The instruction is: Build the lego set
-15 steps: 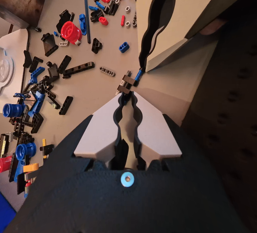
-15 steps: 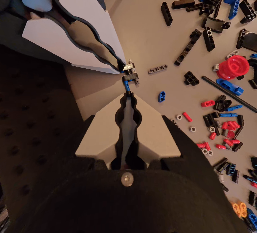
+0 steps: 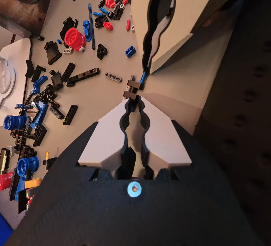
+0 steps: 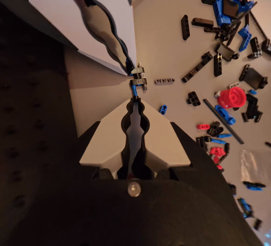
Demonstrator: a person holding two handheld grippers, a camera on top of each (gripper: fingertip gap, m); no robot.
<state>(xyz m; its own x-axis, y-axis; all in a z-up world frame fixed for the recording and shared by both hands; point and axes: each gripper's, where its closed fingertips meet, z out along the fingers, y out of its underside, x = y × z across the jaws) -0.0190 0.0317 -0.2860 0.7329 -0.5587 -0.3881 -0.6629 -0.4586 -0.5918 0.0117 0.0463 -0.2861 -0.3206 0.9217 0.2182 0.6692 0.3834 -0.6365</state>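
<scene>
Over the tabletop (image 3: 168, 86) edge, left wrist view: left tongs (image 3: 133, 104) clamped on small black-and-blue lego assembly (image 3: 132, 88), braced as anchor; loose parts (image 3: 82, 76) scattered toward far side. Right wrist view: right tongs (image 4: 135, 98) pinching blue pin (image 4: 134, 90), likely for seating into assembly (image 4: 138, 77). No containers holding parts.

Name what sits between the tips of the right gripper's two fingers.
The right gripper pinches a blue pin that sticks out of a small black assembly. The pin's rear end is hidden between the fingers.
</scene>
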